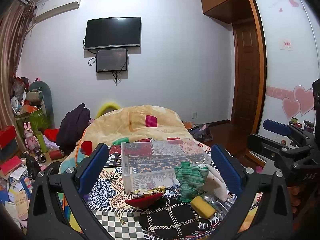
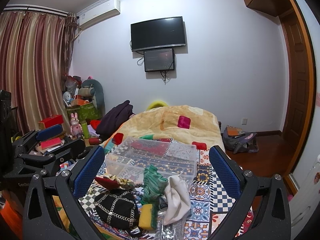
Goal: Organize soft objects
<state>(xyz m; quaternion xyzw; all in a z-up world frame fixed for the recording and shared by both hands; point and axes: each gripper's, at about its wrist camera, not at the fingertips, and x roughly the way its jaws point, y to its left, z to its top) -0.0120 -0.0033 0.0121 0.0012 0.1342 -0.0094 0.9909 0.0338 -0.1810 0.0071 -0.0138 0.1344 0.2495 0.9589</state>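
Now your left gripper (image 1: 160, 166) and right gripper (image 2: 157, 168) both hover with jaws spread wide, holding nothing; the soft pile lies on the bed's patterned cover (image 2: 210, 188) just before the clear bin (image 2: 154, 156): green knit cloth (image 2: 153, 182), white sock (image 2: 177, 196), black chain-trimmed pouch (image 2: 116, 208), yellow sponge (image 2: 146, 216), perhaps a red pouch (image 1: 145, 199).

Clear glossy plastic bin (image 1: 160, 160), knitted green cloth (image 1: 189, 182)
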